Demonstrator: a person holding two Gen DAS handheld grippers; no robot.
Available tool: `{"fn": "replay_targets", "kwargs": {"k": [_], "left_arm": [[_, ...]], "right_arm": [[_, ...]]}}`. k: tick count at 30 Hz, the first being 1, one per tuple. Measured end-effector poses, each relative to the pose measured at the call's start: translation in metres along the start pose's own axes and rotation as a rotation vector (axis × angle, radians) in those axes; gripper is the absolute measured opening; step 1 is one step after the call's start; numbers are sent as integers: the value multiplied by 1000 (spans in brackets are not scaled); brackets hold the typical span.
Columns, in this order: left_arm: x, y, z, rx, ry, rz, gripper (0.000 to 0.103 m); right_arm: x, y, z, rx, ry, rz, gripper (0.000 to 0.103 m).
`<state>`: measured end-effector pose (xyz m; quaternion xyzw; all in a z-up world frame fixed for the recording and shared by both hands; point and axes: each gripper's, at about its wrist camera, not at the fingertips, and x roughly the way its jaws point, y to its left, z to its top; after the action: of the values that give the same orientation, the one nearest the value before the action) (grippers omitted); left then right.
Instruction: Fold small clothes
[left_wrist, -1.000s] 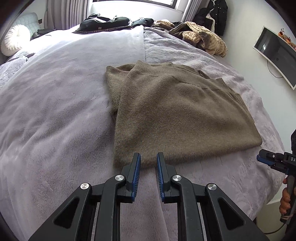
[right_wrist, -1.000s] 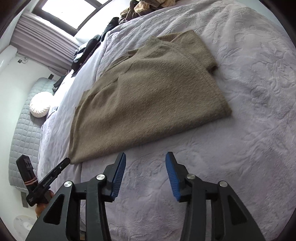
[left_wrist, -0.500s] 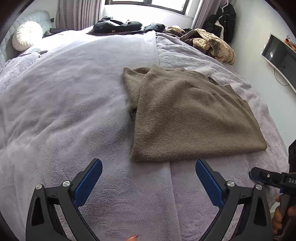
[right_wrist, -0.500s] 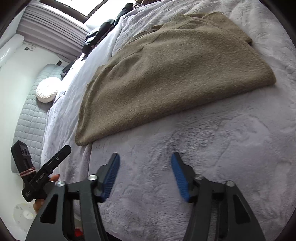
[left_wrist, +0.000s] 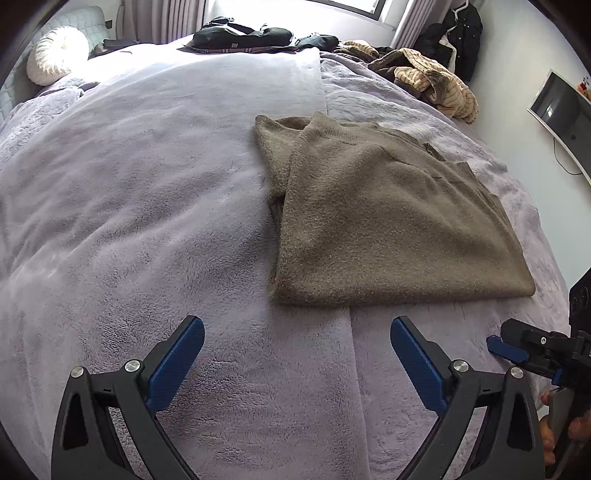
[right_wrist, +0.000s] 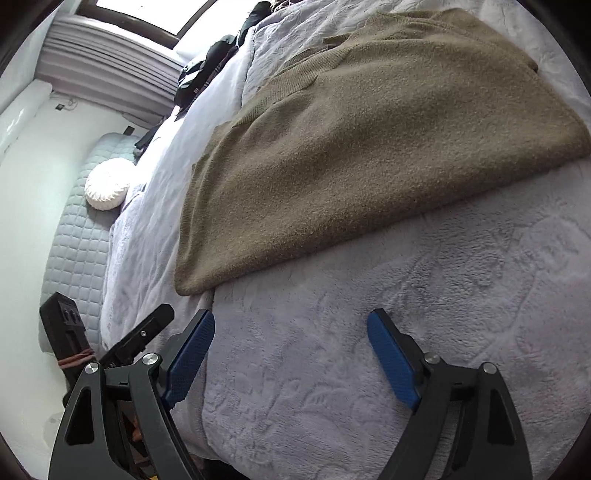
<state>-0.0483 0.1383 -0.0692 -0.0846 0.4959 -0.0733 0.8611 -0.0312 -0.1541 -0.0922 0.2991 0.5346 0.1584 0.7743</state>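
Bedding (left_wrist: 147, 206) stretched pale and bare on the left, and over it the left claw (left_wrist: 297, 354) hung with its jaws spread wide and nothing between them. Ahead and slightly right of it lay the sweater (left_wrist: 388, 229), folded flat on the bed, its near edge running crosswise and apart from both claws. Further right, the right claw (right_wrist: 290, 354) had just been opening, jaws spread and empty, just short of that same edge. Each claw faced one near corner, so the left corner likely belonged to the left claw.
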Motion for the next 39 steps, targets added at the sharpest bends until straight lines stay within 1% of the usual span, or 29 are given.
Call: {"fn": "replay_targets", "kwargs": {"k": [7,12,17,20,25,32,33,34,35,36,37,39], "left_arm": [[3,6,0,-25,13,-7,101],[6,10,4,-44,22,-3,101],[7,15,6,-62,16,-19,101],[6,21,7,-84,1,-52,101],[9,30,13,-127,-3,-113,101],[23,37,28,-214,18,-256,101],[25,39,31,-229,20,-287,101],[28,41,35,-244,21,-320,101],[30,44,40,-263,23,-356,101],[33,46,44,-277,27,-386,101],[36,47,47,-286,32,-403,101],[44,47,57,-294,55,-456,101]], "right_arm": [[7,4,1,31,6,68,87],[23,14,6,49,36,143,87],[42,23,9,68,68,195,81],[54,27,11,82,76,207,76],[73,27,18,150,76,259,75],[97,27,34,237,32,330,75],[100,27,36,257,23,344,75],[102,27,38,273,17,352,67],[104,26,41,290,13,361,44],[105,26,43,299,13,371,29],[104,25,46,304,10,385,9],[97,30,54,274,-13,406,9]]}}
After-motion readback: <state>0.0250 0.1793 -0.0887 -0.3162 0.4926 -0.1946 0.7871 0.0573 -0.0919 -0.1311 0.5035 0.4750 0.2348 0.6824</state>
